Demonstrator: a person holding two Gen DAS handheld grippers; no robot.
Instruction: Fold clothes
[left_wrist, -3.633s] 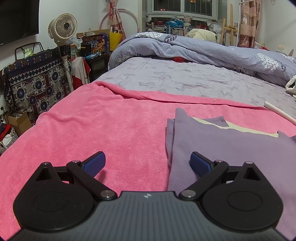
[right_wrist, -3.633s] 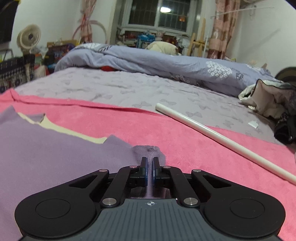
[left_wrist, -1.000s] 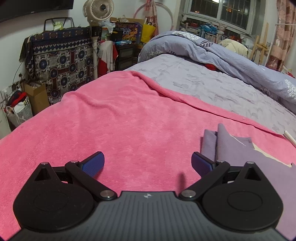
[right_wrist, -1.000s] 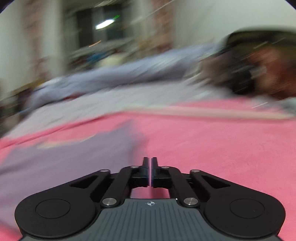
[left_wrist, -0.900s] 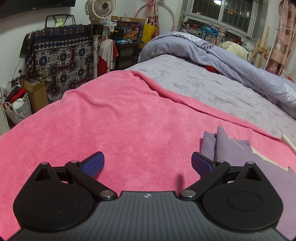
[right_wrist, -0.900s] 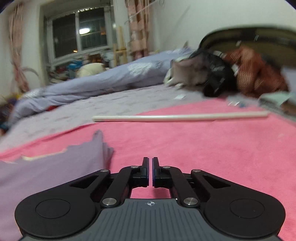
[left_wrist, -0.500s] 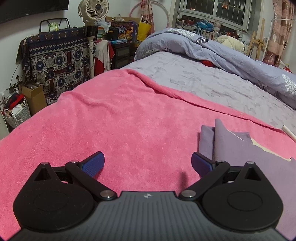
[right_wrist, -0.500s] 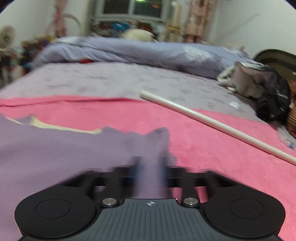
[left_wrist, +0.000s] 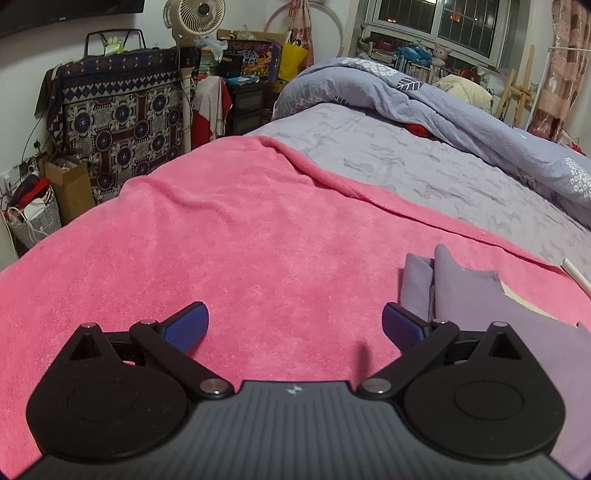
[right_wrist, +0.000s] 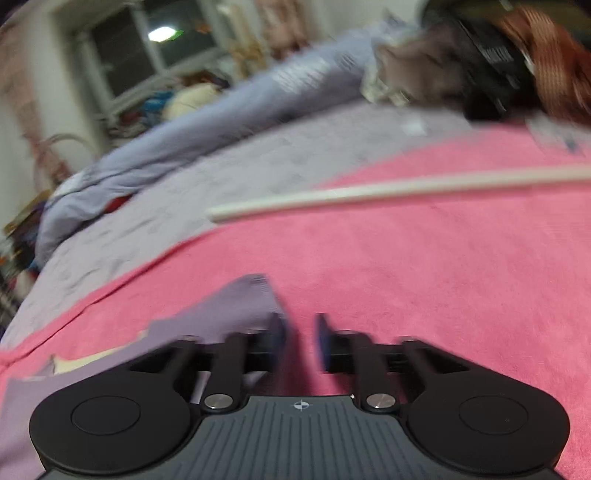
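A purple garment (left_wrist: 476, 295) lies flat on a pink towel (left_wrist: 258, 236) spread over the bed, with a cream inner layer showing at its edge. My left gripper (left_wrist: 293, 323) is open and empty, low over the towel just left of the garment's folded corner. In the blurred right wrist view the garment (right_wrist: 229, 310) lies at the lower left. My right gripper (right_wrist: 300, 341) has its jaws slightly apart beside the garment's corner, with nothing between them.
A white rod (right_wrist: 388, 194) lies across the towel beyond the right gripper. A grey-blue duvet (left_wrist: 443, 99) is heaped at the back of the bed. Dark bags and clothes (right_wrist: 498, 62) sit at the far right. A fan and patterned cloth (left_wrist: 122, 122) stand left of the bed.
My right gripper has opened a little and let go of the garment's corner, and its view has swung and tilted. My left gripper has barely moved and stays open.
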